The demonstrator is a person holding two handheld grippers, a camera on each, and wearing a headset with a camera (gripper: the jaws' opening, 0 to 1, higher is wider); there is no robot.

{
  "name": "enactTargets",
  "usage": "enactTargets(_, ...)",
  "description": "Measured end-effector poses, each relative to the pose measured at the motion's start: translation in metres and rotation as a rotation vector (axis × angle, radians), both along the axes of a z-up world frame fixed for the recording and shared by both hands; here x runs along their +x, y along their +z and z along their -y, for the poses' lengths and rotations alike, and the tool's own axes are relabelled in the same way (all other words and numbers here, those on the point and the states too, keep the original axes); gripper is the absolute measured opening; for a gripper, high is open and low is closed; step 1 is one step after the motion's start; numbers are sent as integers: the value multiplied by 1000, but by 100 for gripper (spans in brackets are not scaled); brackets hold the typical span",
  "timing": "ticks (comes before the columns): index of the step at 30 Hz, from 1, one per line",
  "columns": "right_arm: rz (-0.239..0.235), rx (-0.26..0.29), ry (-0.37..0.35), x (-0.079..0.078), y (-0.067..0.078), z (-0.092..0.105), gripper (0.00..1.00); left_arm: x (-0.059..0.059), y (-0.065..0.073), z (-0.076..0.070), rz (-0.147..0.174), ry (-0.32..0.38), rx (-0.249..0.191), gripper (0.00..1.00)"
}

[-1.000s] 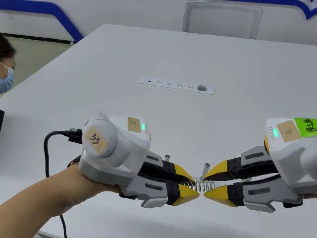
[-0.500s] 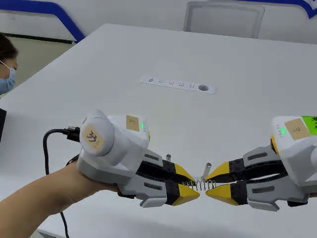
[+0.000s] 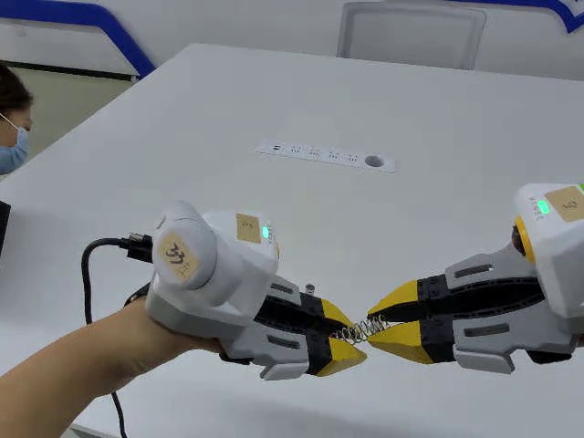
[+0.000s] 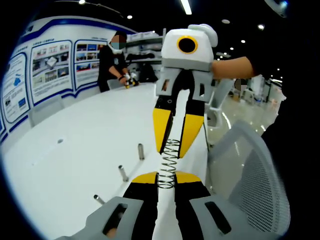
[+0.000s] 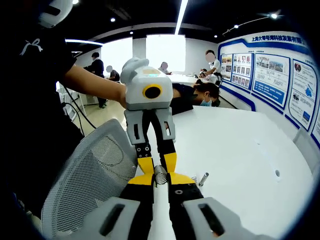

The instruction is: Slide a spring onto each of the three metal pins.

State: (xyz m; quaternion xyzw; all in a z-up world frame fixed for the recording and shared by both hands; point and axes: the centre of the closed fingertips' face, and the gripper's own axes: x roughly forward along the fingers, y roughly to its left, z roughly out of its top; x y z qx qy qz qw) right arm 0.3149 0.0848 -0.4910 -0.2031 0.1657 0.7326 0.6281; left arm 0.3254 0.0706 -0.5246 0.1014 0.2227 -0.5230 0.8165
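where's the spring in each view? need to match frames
Head view: spring low centre, bridging the tips of the left gripper and right gripper.
Left gripper view: spring centre, running from its own jaws up to the right gripper's.
Right gripper view: spring low centre, seen end-on between its own jaws.
Shared landmark: metal pins beside the grippers.

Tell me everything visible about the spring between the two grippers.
The spring is a thin coil of bare silvery wire, metal by its look, with open turns. It is held above the white table, spanning the yellow tips of both grippers: one end is clamped in the left gripper, the other in the right gripper. In the head view it slants slightly.
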Motion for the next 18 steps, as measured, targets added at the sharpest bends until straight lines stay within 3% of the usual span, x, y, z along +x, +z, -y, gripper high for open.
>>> enactTargets(9, -22, 42, -14, -2, 8, -8, 11, 0, -2, 3, -5, -1, -2, 11)
enactTargets(18, -27, 50, -17, -3, 10, -12, 11, 0, -3, 5, -3, -2, -3, 11)
